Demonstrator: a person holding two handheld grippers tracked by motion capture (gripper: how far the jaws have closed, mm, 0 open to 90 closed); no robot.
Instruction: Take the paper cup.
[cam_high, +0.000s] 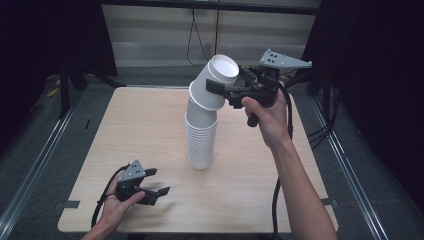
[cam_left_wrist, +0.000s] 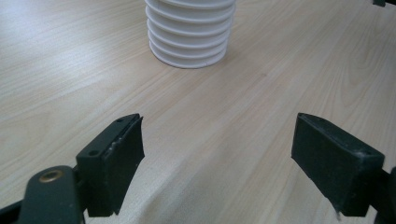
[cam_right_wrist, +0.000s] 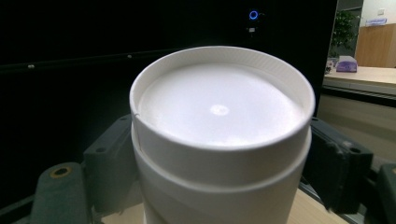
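Bare tabletop (cam_high: 125, 130) is seen on every side of the stack of white cups (cam_high: 201, 135), which stands near the middle and blocks passage there. Its top cups (cam_high: 214, 82) lean toward the far right corner, clamped by the right gripper (cam_high: 220, 90). The near left corner is taken up by the left gripper (cam_high: 156, 182), jaws apart.

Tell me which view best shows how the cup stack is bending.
The high view: the whole cup stack shows, its top tilted where the right tongs grip it. The left gripper view shows its base; the right gripper view, the top cup's bottom.
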